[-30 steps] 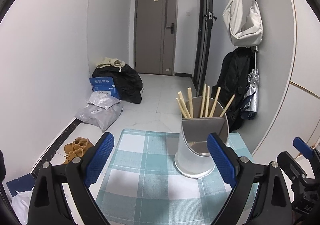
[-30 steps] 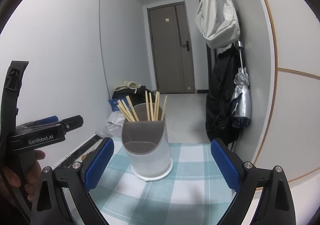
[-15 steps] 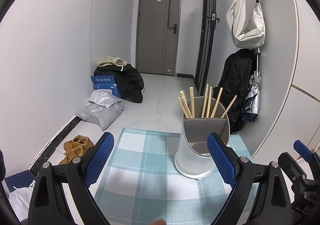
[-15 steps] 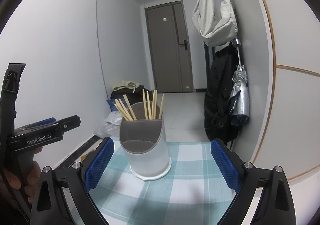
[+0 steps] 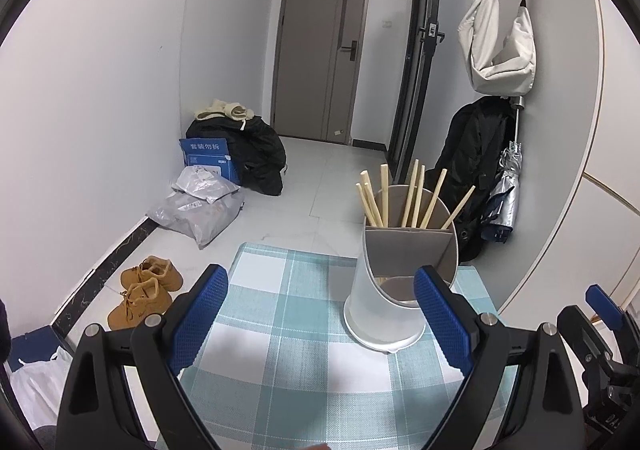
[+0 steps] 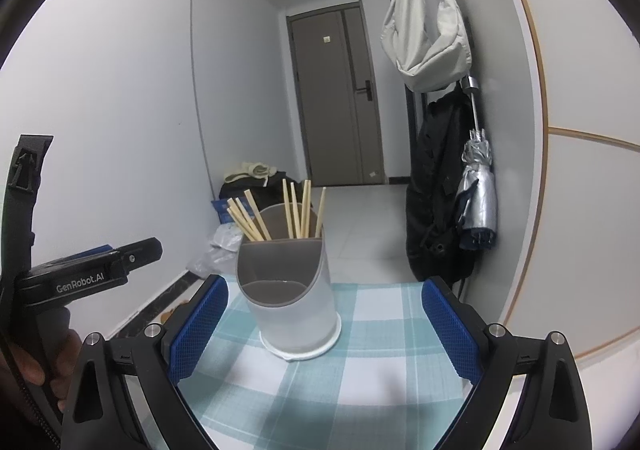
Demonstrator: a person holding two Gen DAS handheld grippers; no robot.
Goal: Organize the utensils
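Across the bottom of the left wrist view, the left gripper (image 5: 320, 314) was levelled low over the checked tablecloth (image 5: 288, 330), its two blue-padded fingers (image 5: 198, 314) spread wide with nothing between them and nothing touched. Right of centre in that frame, the white utensil holder (image 5: 384, 306) stood upright on the cloth, near its far right corner; the right-hand pad overlapped the holder's lower edge in the picture, though I could not tell whether the two met. Wooden chopsticks (image 5: 412, 194) fanned out of the holder's rear compartment, behind the grey divider, while little could be made out in the front compartment. At the lower right edge, part of the other tool showed as black hardware with a blue tip.

Low in the right wrist view, the right gripper (image 6: 324, 324) pointed forward over the same cloth (image 6: 360, 362), its jaws likewise wide apart and empty, with the holder (image 6: 296, 314) standing beyond and between the fingertips, clear of both pads. The chopsticks (image 6: 296, 210) leaned left and upright from the back section. At the left edge of this frame, a hand (image 6: 36, 366) gripped the black handle of the left tool, marked "GenRobot.AI".

Farther off, a grey door (image 5: 320, 62) closed the corridor, a pale bag (image 5: 496, 46) hung at upper right, and tan shoes (image 5: 144, 290) lay on the floor at lower left.
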